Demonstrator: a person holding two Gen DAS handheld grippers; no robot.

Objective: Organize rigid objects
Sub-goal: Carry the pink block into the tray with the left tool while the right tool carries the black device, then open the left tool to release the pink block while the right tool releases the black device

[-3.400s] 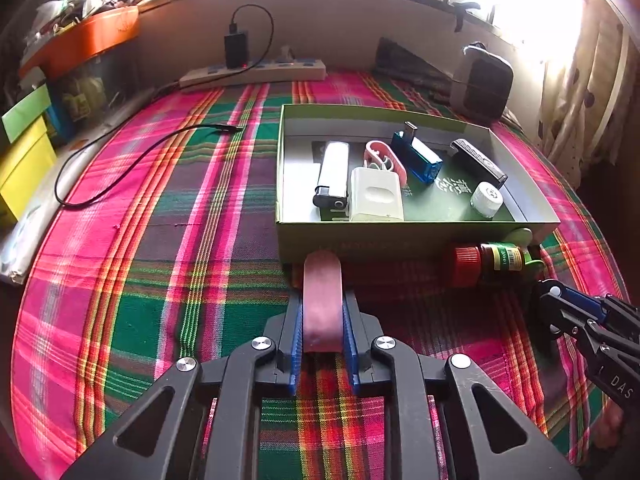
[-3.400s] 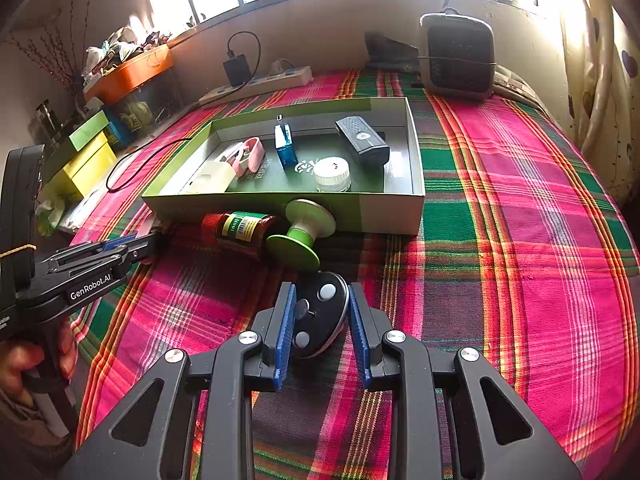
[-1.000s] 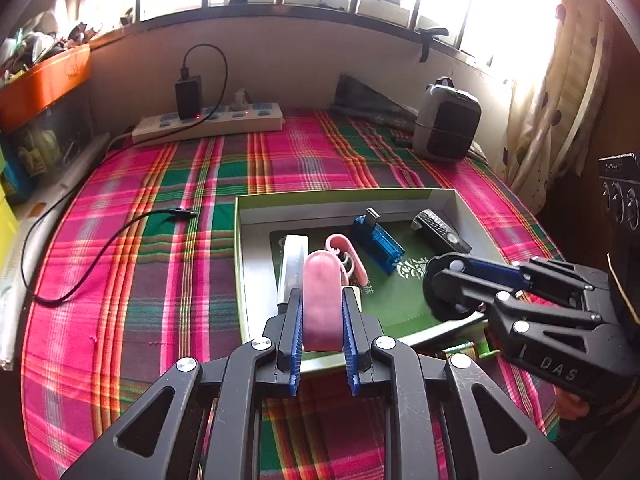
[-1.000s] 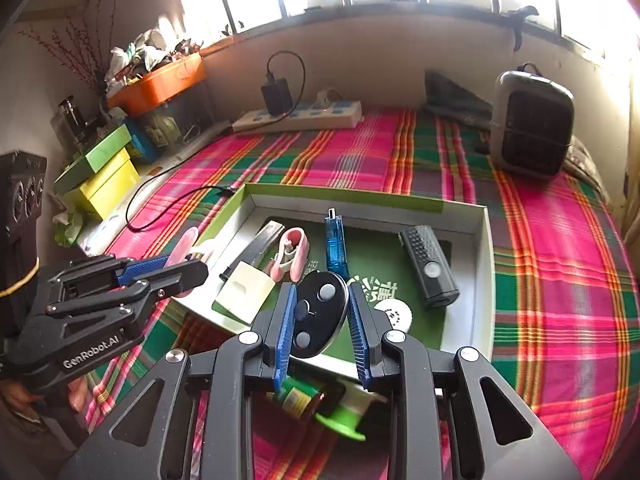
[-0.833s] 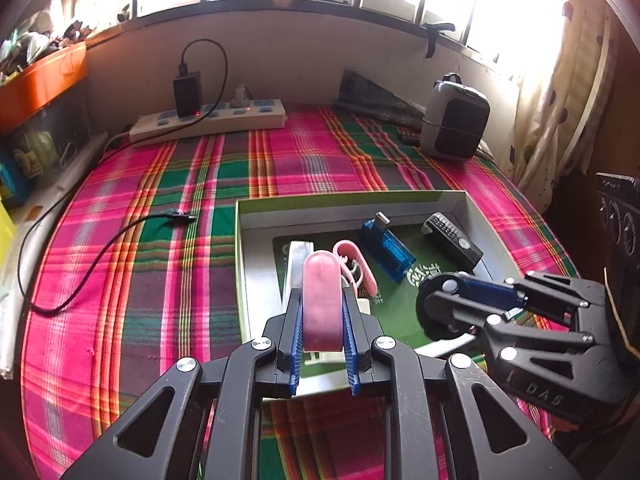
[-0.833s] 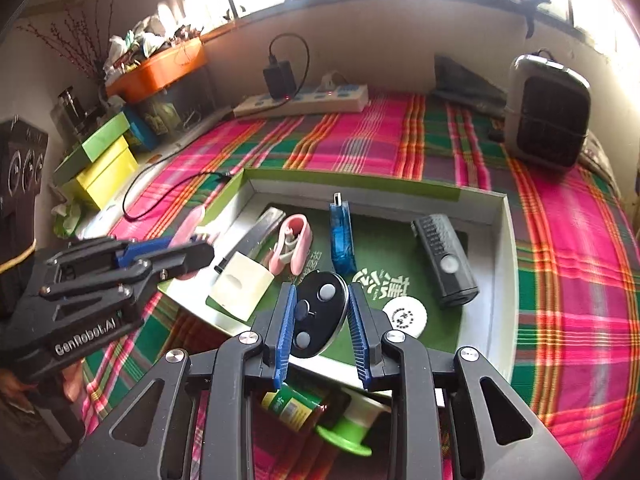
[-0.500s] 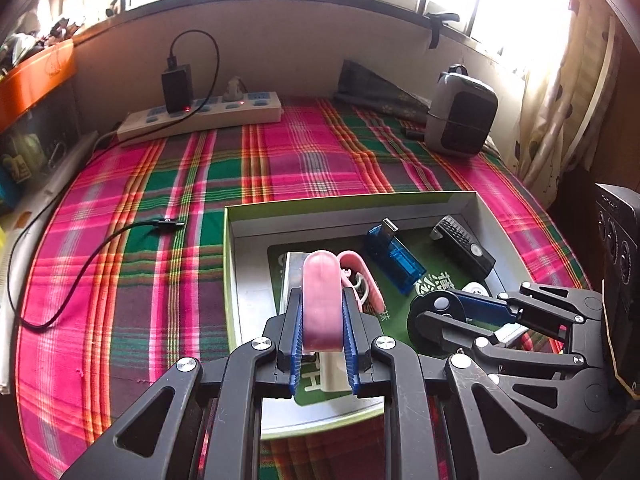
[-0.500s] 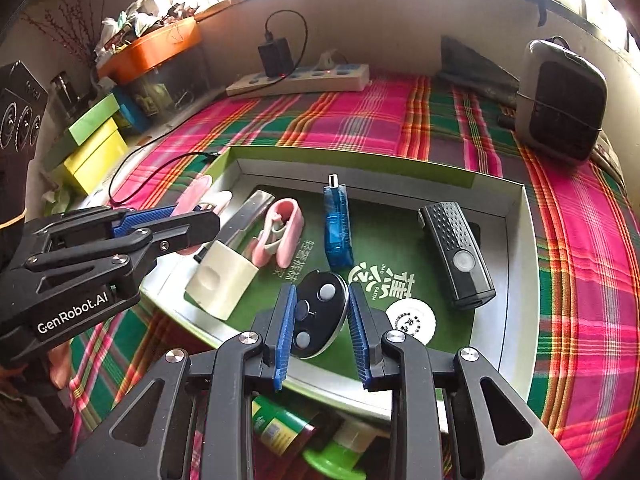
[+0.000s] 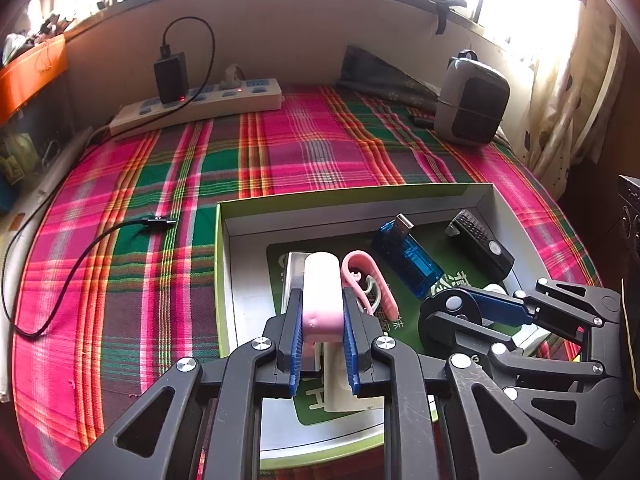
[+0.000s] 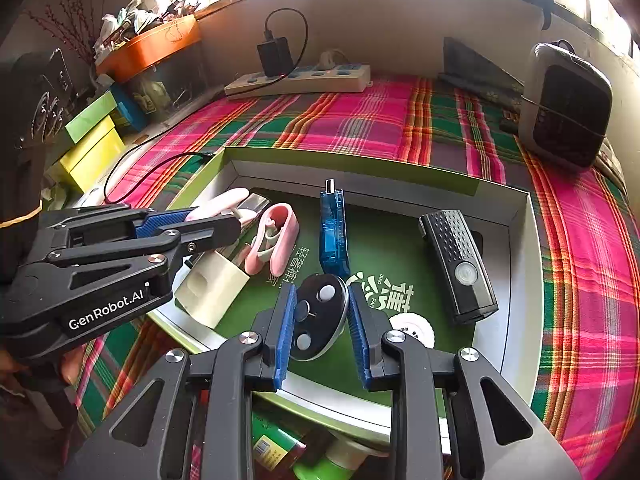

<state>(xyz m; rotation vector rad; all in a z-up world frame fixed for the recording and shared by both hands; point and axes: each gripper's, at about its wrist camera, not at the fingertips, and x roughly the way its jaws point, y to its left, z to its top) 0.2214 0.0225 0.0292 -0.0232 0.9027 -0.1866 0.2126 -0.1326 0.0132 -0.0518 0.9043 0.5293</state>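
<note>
Right wrist: box (image 10: 520, 240) w/ blue USB stick (image 10: 333, 232), black remote (image 10: 458, 264).

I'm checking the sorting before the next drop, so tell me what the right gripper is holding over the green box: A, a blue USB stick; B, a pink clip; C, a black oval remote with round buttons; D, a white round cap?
C: the right gripper is shut on the black oval remote, above the green box; the blue USB stick, pink clip and white round cap lie inside it.
</note>
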